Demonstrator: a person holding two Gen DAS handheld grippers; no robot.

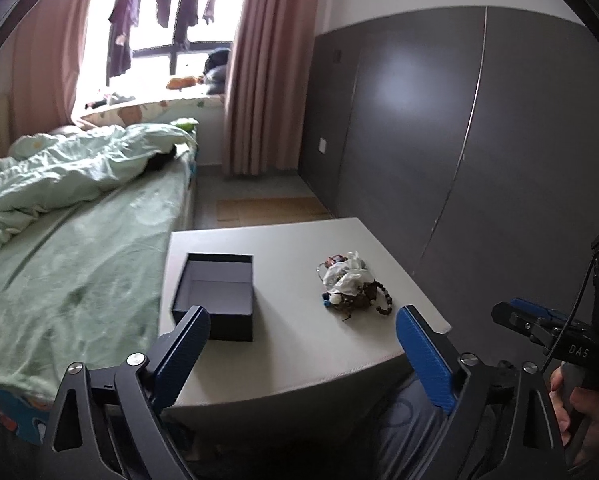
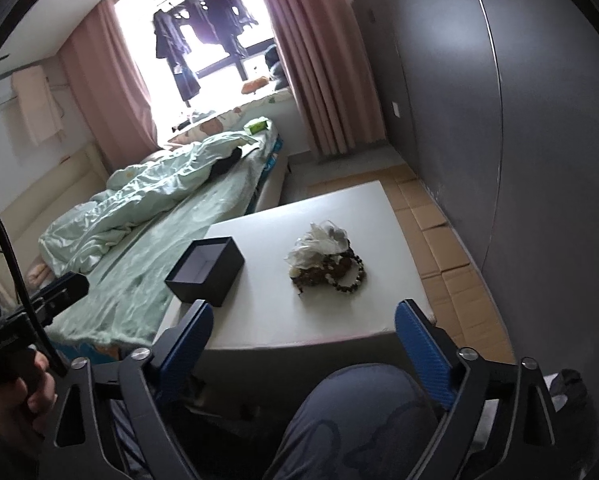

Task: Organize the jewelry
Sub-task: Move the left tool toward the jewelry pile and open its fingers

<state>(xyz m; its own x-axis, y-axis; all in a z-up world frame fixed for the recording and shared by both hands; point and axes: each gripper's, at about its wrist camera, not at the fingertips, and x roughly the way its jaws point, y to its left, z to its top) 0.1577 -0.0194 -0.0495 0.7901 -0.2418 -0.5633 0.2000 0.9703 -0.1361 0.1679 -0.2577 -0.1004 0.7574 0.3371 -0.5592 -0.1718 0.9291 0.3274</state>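
A pile of jewelry (image 1: 353, 286), bead bracelets and small clear bags, lies on the white table (image 1: 299, 352) right of centre; it also shows in the right wrist view (image 2: 327, 258). An open, empty dark box (image 1: 217, 296) stands on the table's left part, also in the right wrist view (image 2: 205, 270). My left gripper (image 1: 303, 320) is open and empty, held over the table's near edge. My right gripper (image 2: 303, 316) is open and empty, held back from the near edge above my knee. The right gripper also shows at the right in the left wrist view (image 1: 511, 318).
A bed (image 1: 79, 240) with a green quilt runs along the table's left side. A dark grey wall (image 1: 459, 140) stands to the right. Cardboard sheets (image 2: 451, 248) lie on the floor between table and wall. My knee (image 2: 359, 412) is under the table's near edge.
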